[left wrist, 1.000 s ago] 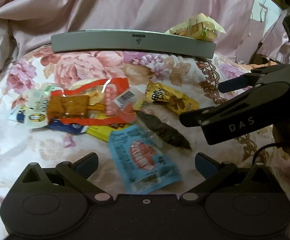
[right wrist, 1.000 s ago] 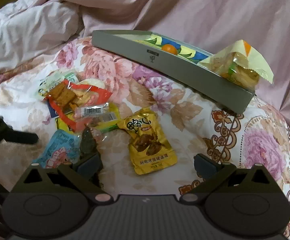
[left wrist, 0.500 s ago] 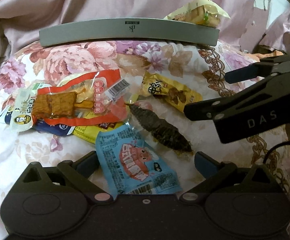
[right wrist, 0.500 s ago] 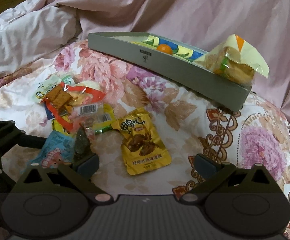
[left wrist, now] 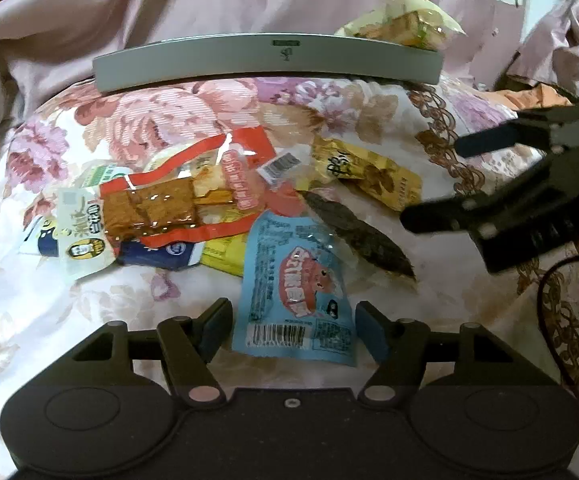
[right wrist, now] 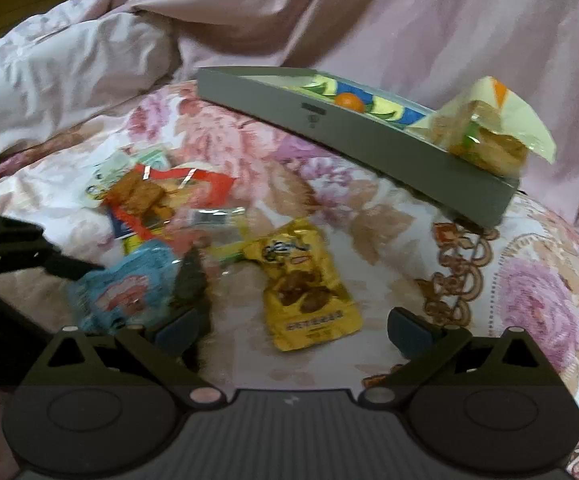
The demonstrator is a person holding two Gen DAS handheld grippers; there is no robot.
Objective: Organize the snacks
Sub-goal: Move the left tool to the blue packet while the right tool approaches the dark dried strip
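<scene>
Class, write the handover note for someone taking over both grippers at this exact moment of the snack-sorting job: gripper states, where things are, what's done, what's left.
Left gripper: open, empty, fingers either side of the blue snack packet's near end.
Right gripper: open, empty, just short of the yellow snack packet.
Grey tray sits at the far edge of the floral bedspread; it holds one pale yellow biscuit packet.
Done: that one packet is in the tray.
Left: the blue and yellow packets, the dark strip snack in clear wrap, the red tofu packet and the packets piled under it, all lying loose in front of the tray.
</scene>
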